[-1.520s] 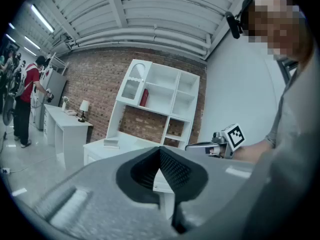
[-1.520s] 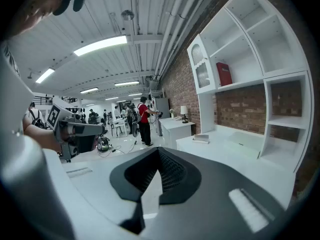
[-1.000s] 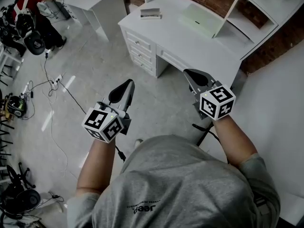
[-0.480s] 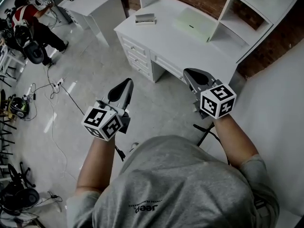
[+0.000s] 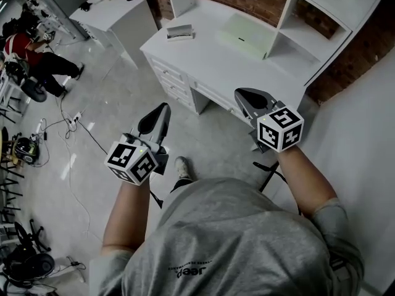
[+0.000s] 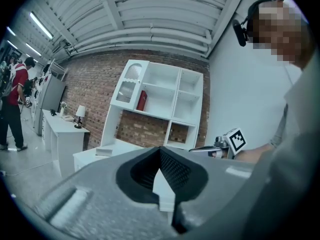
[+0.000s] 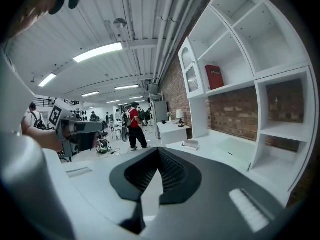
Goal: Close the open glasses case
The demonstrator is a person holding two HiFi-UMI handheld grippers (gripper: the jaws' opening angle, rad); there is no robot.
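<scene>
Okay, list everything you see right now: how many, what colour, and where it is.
desk: one, white, with drawers, ahead of the person
glasses case: one, pale, on the desk's left end
flat pad: one, pale green, on the desk beside the shelf unit
shelf unit: one, white, on the desk against the brick wall
box: one, red, on a shelf
side desk: one, white, left of the main desk
lamp: one, pale shade, on the side desk
bystander: one, red top, far left
cables: several, dark, on the floor at left
left hand-held gripper: one, grey, shut, empty
right hand-held gripper: one, grey, shut, empty
</scene>
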